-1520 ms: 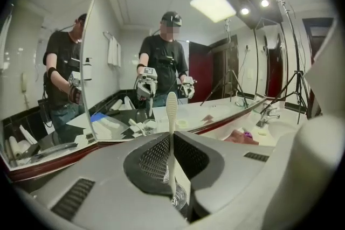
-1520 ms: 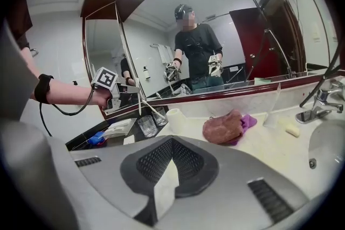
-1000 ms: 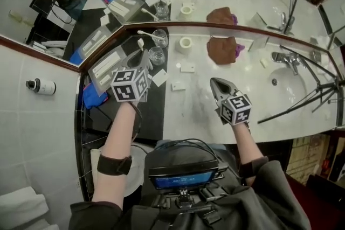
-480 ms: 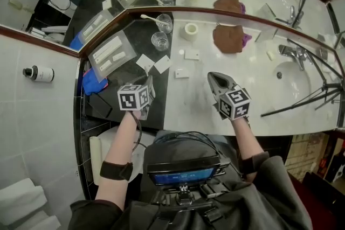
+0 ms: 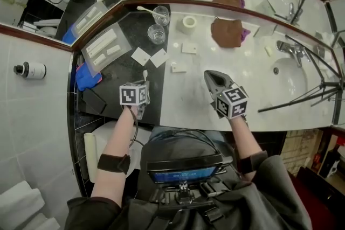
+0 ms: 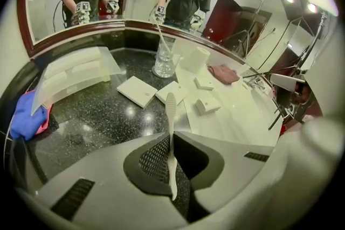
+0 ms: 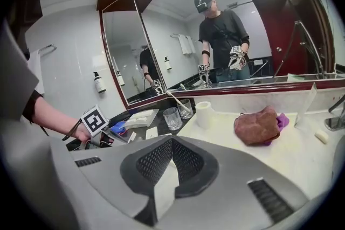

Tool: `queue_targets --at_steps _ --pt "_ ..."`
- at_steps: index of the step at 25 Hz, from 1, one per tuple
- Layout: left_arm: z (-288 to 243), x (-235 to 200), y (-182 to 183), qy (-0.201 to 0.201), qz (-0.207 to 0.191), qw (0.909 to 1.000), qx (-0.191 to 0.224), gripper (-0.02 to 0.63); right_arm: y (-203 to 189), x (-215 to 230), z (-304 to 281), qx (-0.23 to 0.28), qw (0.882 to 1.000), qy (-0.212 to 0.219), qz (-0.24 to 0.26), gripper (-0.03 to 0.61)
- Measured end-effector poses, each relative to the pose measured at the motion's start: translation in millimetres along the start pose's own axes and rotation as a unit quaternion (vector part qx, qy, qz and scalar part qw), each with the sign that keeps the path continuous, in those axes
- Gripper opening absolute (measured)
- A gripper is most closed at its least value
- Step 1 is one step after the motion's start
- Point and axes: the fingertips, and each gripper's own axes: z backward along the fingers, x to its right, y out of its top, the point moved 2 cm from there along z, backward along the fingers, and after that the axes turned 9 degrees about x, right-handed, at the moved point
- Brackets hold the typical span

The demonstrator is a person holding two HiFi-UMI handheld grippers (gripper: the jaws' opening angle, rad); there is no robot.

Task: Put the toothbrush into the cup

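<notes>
Head view: the left gripper [image 5: 141,82] has dropped back from the cup [image 5: 156,34] toward the dark counter [image 5: 116,70]'s near edge, tilted steeply down, while the right gripper [image 5: 210,78] hovers as before. Left gripper view: the jaws pinch the toothbrush [image 6: 170,110], well short of the cup. Right gripper view: the jaws are pressed together, empty.

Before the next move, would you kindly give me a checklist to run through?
1. Toothbrush clamped in left gripper: ok.
2. Nearer cup upright and empty: ok.
3. Farther cup free: not ok, it holds a second toothbrush.
4. Left gripper above the nearer cup: not ok, well short of it.
5. Right gripper shut, empty, clear of both cups: ok.
</notes>
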Motion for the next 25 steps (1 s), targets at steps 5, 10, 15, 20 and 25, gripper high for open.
queue_targets --at_steps 5,10,15,20,25 --pt "-17 -4 -6 0.0 -0.003 0.9998 -0.022 0.02 -4 1 1 -0.006 1.0 -0.008 -0.001 0.017" --pt "-29 -5 -13 0.004 0.015 0.9993 -0.033 0.02 -7 4 5 -0.009 1.0 -0.018 -0.003 0.017" --pt "-36 -3 -17 0.007 0.027 0.999 -0.036 0.021 -11 11 10 -0.011 0.999 -0.029 -0.007 0.017" --pt "-39 -6 -19 0.02 0.033 0.9986 -0.035 0.023 -14 15 12 -0.012 0.999 -0.033 -0.012 0.017" --pt "-40 -9 -19 0.034 0.026 0.9983 -0.039 0.031 -13 15 10 -0.013 0.999 -0.031 -0.011 0.017"
